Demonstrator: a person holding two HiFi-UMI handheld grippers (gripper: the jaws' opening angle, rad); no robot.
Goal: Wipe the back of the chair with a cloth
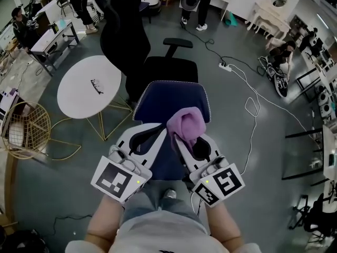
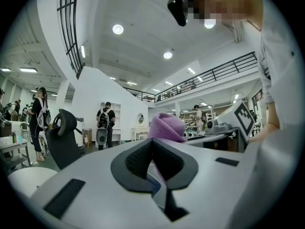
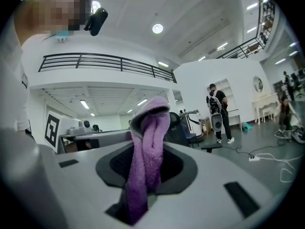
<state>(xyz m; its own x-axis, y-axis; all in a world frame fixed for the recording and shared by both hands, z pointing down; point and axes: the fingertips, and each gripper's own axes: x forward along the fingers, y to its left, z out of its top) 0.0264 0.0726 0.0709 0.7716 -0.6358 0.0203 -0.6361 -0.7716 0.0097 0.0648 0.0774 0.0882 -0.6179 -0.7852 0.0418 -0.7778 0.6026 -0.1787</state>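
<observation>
A chair with a dark blue back (image 1: 160,103), edged in white stitching, stands right in front of me in the head view. My right gripper (image 1: 179,132) is shut on a purple cloth (image 1: 185,123), which bunches above the jaws and overlaps the top of the chair back. In the right gripper view the cloth (image 3: 152,120) hangs pinched between the black pads of the right gripper (image 3: 148,162). My left gripper (image 1: 154,127) is beside it to the left, over the chair back, shut and holding nothing. The left gripper (image 2: 152,146) shows its pads meeting, with the cloth (image 2: 165,127) behind them.
A black high-backed office chair (image 1: 126,36) stands just beyond the blue one. A white round table (image 1: 89,86) and a gold wire chair (image 1: 23,130) are to the left. A power strip (image 1: 225,66) and cables lie on the floor to the right. People stand far off.
</observation>
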